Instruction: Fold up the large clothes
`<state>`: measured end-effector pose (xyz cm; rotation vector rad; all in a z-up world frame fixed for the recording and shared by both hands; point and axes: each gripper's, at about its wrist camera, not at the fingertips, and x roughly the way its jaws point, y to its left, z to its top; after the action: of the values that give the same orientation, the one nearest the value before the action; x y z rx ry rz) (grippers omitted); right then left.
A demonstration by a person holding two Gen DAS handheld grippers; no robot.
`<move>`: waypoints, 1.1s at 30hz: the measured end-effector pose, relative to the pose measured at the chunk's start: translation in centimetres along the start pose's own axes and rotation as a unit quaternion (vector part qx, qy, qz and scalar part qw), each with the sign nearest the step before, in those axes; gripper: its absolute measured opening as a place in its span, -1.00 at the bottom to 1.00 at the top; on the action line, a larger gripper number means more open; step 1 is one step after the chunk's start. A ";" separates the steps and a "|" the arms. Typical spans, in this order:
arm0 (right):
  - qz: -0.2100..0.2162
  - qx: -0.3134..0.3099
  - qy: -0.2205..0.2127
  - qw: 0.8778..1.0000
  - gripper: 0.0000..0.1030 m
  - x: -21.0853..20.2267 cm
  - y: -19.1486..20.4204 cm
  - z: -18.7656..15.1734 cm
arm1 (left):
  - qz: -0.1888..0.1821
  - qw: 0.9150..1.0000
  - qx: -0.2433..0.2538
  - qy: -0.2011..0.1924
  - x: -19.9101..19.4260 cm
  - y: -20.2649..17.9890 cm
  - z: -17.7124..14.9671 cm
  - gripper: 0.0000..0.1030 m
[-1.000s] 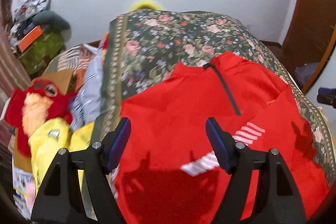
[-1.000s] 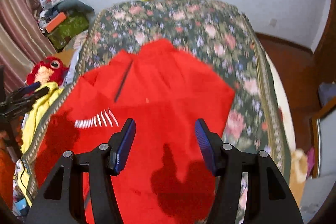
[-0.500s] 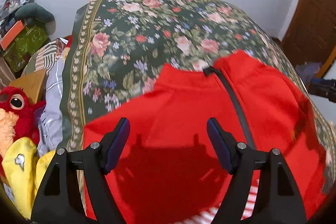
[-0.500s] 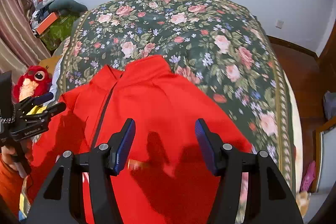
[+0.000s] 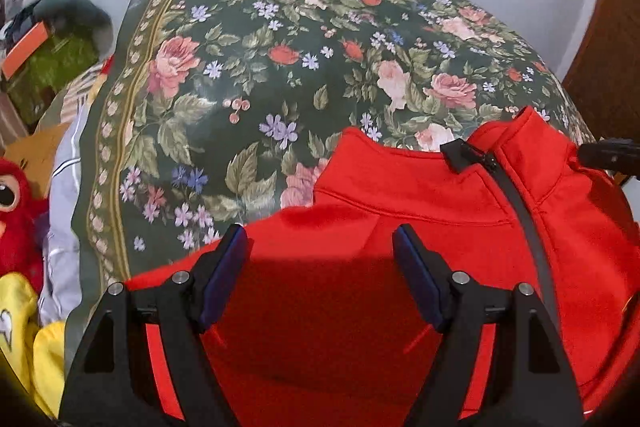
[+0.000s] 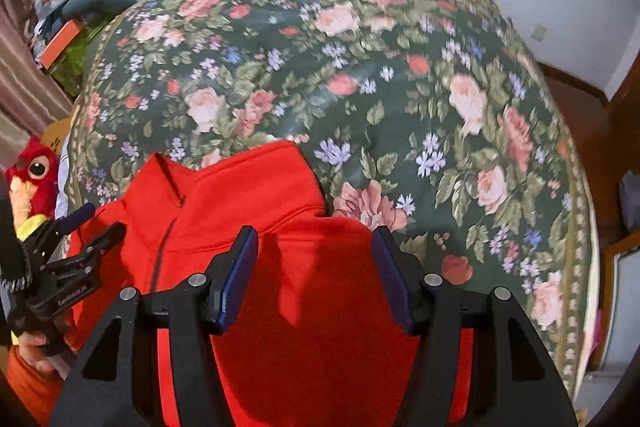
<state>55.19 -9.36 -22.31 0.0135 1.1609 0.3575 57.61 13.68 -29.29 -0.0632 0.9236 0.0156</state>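
We found the jacket [image 5: 420, 211] spread on the bedspread [image 5: 248, 75], its collar [image 5: 400, 163] lying beyond our left gripper's [image 5: 320, 279] fingertips and its zipper [image 5: 516, 211] running right of them. Beyond our right gripper [image 6: 314, 275] lay the same collar, with open bedspread to the fingers' right. A plush toy [image 6: 34, 175] sat far left, off the bed.

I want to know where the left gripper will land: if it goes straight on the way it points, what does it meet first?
Most likely the red jacket, at its shoulder below the collar. The left gripper is opening, nothing between its jaws. How far off the fabric lies is unclear.
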 end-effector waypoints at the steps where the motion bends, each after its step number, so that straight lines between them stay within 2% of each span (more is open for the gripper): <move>1: 0.003 0.006 0.011 1.000 0.07 0.7 -0.4 -0.2 | -0.004 1.000 -0.006 0.002 0.4 0.3 0.0 0.58; 4: 0.020 0.007 0.004 1.000 0.12 1.0 -1.0 -0.7 | -0.049 0.996 -0.061 0.031 2.0 2.3 0.0 0.63; 6: 0.024 0.007 0.004 1.000 0.12 0.9 -1.0 -0.8 | -0.093 0.987 -0.115 0.058 3.4 3.8 -0.3 0.53; 7: 0.023 0.004 0.006 1.000 0.12 0.9 -0.8 -0.8 | -0.097 0.986 -0.124 0.058 3.4 4.0 -0.5 0.49; 8: 0.020 0.001 0.006 1.000 0.12 0.9 -0.7 -0.9 | -0.104 0.985 -0.123 0.054 3.3 4.0 -0.6 0.35; 9: 0.016 -0.001 0.006 1.000 0.08 0.9 -0.6 -0.9 | -0.113 0.986 -0.112 0.051 3.1 3.5 -0.7 0.12; 10: 0.014 -0.006 0.005 1.000 0.04 0.8 -0.4 -1.0 | -0.116 0.986 -0.104 0.050 2.8 3.1 -0.7 0.01; 12: 0.009 -0.014 0.001 1.000 -0.02 1.0 -0.2 -1.1 | -0.116 0.989 -0.082 0.050 2.1 1.9 -0.6 -0.39; 15: 0.000 -0.020 -0.007 1.000 -0.25 0.6 0.1 -1.4 | -0.102 0.991 -0.061 0.055 1.5 0.6 -0.2 -0.73; 17: 0.010 -0.023 -0.011 1.000 -0.45 0.0 0.1 -1.6 | -0.090 0.993 -0.051 0.058 1.1 0.1 0.0 -0.82; 18: 0.030 -0.026 -0.010 0.999 -0.78 -0.5 0.2 -1.7 | -0.086 0.993 -0.048 0.059 0.8 -0.1 0.2 -0.84; 19: 0.033 -0.026 -0.011 0.999 -0.81 -1.1 0.4 -1.7 | -0.079 0.994 -0.043 0.059 0.4 -0.4 0.3 -0.85; 26: 0.063 -0.057 -0.028 0.996 -0.87 -5.5 3.0 -3.6 | -0.039 0.999 0.012 0.035 -5.2 -1.6 0.1 -0.87; 33: 0.094 -0.073 -0.054 0.991 -0.87 -10.7 5.1 -7.5 | -0.053 0.998 0.042 0.002 -12.7 -2.4 -2.6 -0.87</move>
<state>43.33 -8.91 -14.79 0.0137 1.0259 0.6011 47.98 11.26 -20.66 -0.0344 0.9229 -0.1219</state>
